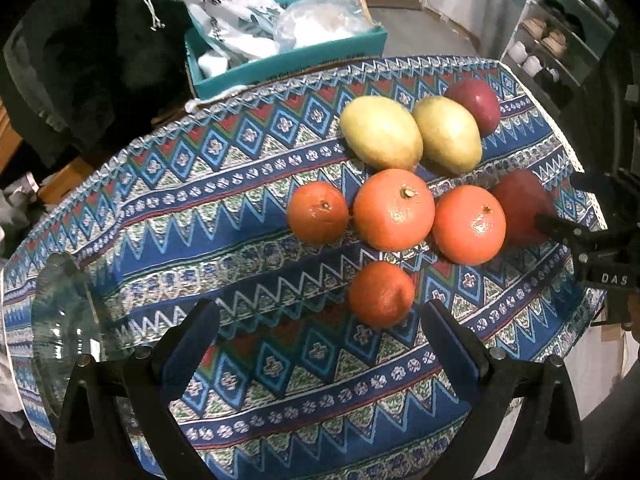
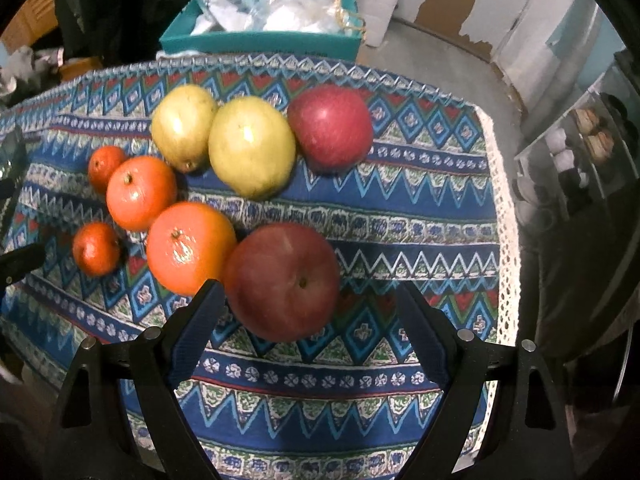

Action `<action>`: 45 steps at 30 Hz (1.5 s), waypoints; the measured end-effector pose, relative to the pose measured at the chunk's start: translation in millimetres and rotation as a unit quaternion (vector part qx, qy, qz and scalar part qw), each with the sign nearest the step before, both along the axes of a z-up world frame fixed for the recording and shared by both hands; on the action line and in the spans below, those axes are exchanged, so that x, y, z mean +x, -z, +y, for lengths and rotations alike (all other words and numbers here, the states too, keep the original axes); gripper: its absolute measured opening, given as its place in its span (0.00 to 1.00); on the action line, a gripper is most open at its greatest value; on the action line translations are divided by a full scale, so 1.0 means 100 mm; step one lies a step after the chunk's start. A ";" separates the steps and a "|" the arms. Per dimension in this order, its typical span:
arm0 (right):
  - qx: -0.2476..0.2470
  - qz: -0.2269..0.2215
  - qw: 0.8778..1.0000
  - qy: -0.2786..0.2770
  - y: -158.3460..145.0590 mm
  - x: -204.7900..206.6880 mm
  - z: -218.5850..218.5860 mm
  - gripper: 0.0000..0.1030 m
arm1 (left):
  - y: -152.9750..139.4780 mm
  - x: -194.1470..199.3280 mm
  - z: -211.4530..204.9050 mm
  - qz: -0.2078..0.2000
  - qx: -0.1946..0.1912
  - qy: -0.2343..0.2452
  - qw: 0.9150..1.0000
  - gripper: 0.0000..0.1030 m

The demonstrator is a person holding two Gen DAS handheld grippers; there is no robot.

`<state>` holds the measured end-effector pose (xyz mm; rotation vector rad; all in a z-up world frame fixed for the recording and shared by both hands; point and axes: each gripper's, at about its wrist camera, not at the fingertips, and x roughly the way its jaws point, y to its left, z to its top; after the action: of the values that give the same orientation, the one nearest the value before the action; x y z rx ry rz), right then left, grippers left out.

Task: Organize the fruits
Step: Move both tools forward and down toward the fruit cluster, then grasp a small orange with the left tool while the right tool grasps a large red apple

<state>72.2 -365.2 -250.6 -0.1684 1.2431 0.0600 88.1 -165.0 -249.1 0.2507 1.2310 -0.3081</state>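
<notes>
On a patterned blue cloth (image 1: 180,208) lie several oranges, two yellow-green mangoes and two red apples. My left gripper (image 1: 320,320) is open, with a small orange (image 1: 380,294) just ahead between its fingertips. My right gripper (image 2: 310,300) is open around the near red apple (image 2: 282,280), not touching it. It also shows in the left wrist view (image 1: 560,204) beside that apple (image 1: 520,204). A large orange (image 2: 190,248) lies left of the apple. The mangoes (image 2: 250,146) and the far apple (image 2: 330,126) lie further back.
A clear glass bowl (image 1: 60,320) stands on the cloth at the left. A teal box (image 1: 288,60) with bags sits behind the table. The cloth's lace edge (image 2: 504,220) marks the right table edge. A shelf with shoes (image 1: 552,40) stands at the far right.
</notes>
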 end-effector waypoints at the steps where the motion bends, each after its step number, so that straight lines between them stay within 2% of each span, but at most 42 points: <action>1: -0.002 0.002 1.000 -0.002 0.03 0.01 0.00 0.84 | 0.03 0.01 -0.02 0.004 -0.002 0.002 1.000 0.99; 14: -0.005 0.032 0.998 -0.050 0.32 0.13 0.11 0.84 | 0.38 0.13 -0.16 0.049 -0.019 0.011 0.999 0.99; 22: 0.018 0.035 0.997 -0.061 0.46 0.23 0.05 0.83 | 0.57 0.24 -0.19 0.077 -0.033 0.005 0.996 0.82; 24: 0.028 0.034 0.997 -0.062 0.47 0.26 0.03 0.80 | 0.62 0.24 -0.20 0.087 -0.040 0.003 0.995 0.74; 26: 0.044 0.034 0.997 -0.061 0.47 0.29 0.00 0.73 | 0.66 0.25 -0.21 0.096 -0.051 0.004 0.994 0.68; 28: 0.050 0.033 0.997 -0.057 0.47 0.31 -0.04 0.73 | 0.67 0.22 -0.24 0.090 -0.054 0.006 0.994 0.63; 30: 0.052 0.030 0.997 -0.058 0.47 0.32 -0.06 0.73 | 0.70 0.21 -0.27 0.099 -0.071 0.013 0.992 0.47; 36: 0.057 0.020 0.997 -0.045 0.46 0.25 -0.08 0.73 | 0.65 0.15 -0.29 0.075 -0.063 0.015 0.995 0.47; 45: 0.053 -0.004 0.998 -0.020 0.29 0.04 -0.08 0.73 | 0.28 0.06 -0.22 0.039 -0.070 0.021 0.997 0.47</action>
<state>76.6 -373.3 -279.5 -0.1015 1.2248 0.1597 94.2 -187.0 -276.7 0.1448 1.2764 -0.4428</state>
